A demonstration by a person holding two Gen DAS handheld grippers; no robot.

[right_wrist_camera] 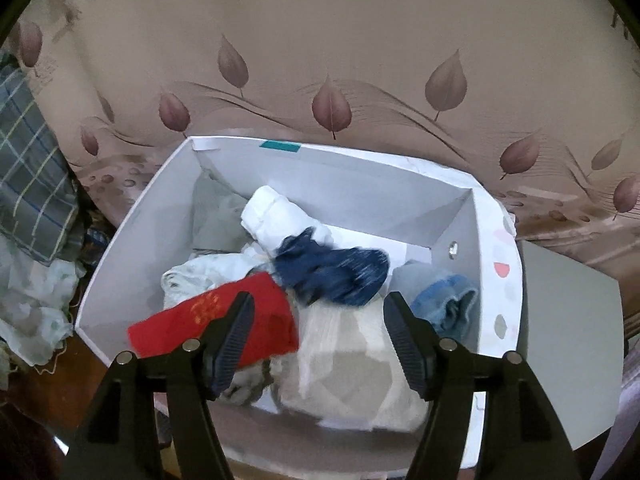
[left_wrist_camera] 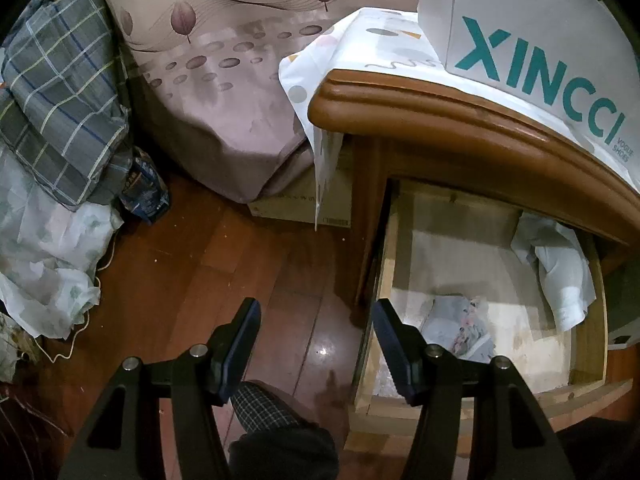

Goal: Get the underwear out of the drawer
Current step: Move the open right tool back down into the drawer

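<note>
In the left wrist view the wooden drawer [left_wrist_camera: 386, 276] of the nightstand [left_wrist_camera: 440, 120] stands pulled out. A grey floral piece of underwear [left_wrist_camera: 460, 328] and a crumpled white garment [left_wrist_camera: 560, 276] lie in it. My left gripper [left_wrist_camera: 316, 306] is open and empty, over the floor beside the drawer's left edge. In the right wrist view my right gripper [right_wrist_camera: 320, 300] is open above a white shoe box [right_wrist_camera: 132, 248]. A blurred dark blue garment [right_wrist_camera: 332, 274] lies just beyond its fingertips, free of the pads. Red [right_wrist_camera: 264, 324], white [right_wrist_camera: 276, 216], light blue [right_wrist_camera: 444, 304] and cream [right_wrist_camera: 348, 364] garments fill the box.
The shoe box [left_wrist_camera: 520, 32] sits on a patterned cloth [left_wrist_camera: 360, 48] on the nightstand. A bed with a leaf-print sheet [left_wrist_camera: 224, 80] stands behind. Plaid bedding [left_wrist_camera: 60, 92] and a plastic bag [left_wrist_camera: 40, 256] are piled on the left. A checked trouser leg [left_wrist_camera: 264, 408] shows below.
</note>
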